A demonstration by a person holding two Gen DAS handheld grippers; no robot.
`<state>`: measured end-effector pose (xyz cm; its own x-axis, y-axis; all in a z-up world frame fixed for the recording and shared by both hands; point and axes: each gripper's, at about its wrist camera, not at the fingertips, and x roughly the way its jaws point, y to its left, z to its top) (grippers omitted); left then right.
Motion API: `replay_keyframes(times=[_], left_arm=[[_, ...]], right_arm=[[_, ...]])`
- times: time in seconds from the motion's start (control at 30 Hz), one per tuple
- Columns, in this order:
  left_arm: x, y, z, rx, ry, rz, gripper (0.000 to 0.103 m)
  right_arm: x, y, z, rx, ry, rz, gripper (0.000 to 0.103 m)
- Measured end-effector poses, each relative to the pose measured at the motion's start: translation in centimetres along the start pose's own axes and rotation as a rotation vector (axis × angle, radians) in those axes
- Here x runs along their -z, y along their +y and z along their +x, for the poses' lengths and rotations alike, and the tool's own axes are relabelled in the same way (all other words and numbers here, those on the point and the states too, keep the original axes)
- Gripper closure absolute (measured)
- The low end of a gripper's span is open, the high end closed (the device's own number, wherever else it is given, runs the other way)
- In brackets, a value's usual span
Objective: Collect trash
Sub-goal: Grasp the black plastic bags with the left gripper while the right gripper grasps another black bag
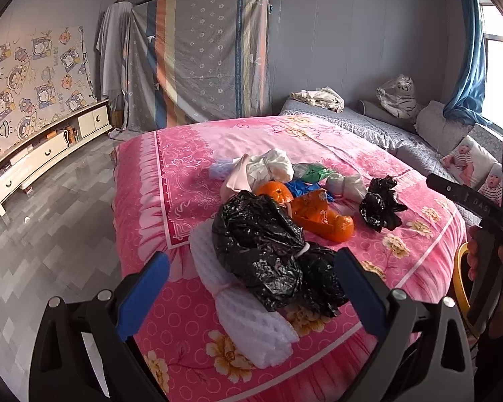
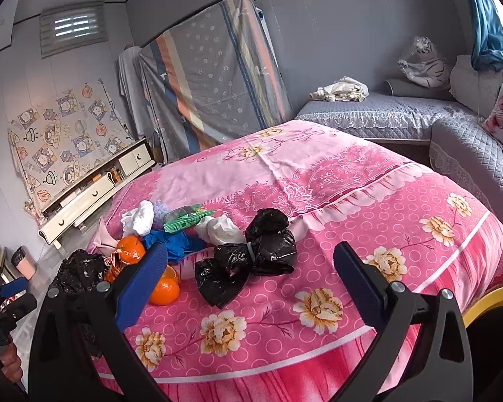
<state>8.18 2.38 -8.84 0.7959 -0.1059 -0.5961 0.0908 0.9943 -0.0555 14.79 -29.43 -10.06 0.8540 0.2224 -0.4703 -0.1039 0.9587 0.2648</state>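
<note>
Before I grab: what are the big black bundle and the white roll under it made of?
Big black bundle: thin glossy plastic film, likely a bin bag, going by the crinkles and shine. White roll: looks like soft matte foam netting, with a waffle-like grid texture, though that is not certain.

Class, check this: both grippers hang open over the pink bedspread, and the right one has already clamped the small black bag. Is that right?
Not quite. In the right wrist view the right gripper is open, and the small black bag lies untouched on the pink bedspread. The left gripper is open too.

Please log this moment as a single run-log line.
left gripper: open, empty | right gripper: open, empty | nearest: large black bag | trash on pink bedspread | pickup not started
</note>
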Motion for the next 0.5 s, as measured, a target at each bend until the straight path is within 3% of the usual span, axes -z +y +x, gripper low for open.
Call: replay_keyframes(times=[0.2, 0.5], left_arm=[[-1.4, -1.7, 0.3, 0.034, -0.006, 0.076, 0.008], [-3.2, -5.1, 2.6, 0.114, 0.03, 0.169, 0.008]], right_arm=[[-0.4, 0.0, 1.7, 0.05, 0.022, -0.052, 0.008], [-2.3, -2.9, 6.1, 0.072, 0.111, 0.02, 0.008]])
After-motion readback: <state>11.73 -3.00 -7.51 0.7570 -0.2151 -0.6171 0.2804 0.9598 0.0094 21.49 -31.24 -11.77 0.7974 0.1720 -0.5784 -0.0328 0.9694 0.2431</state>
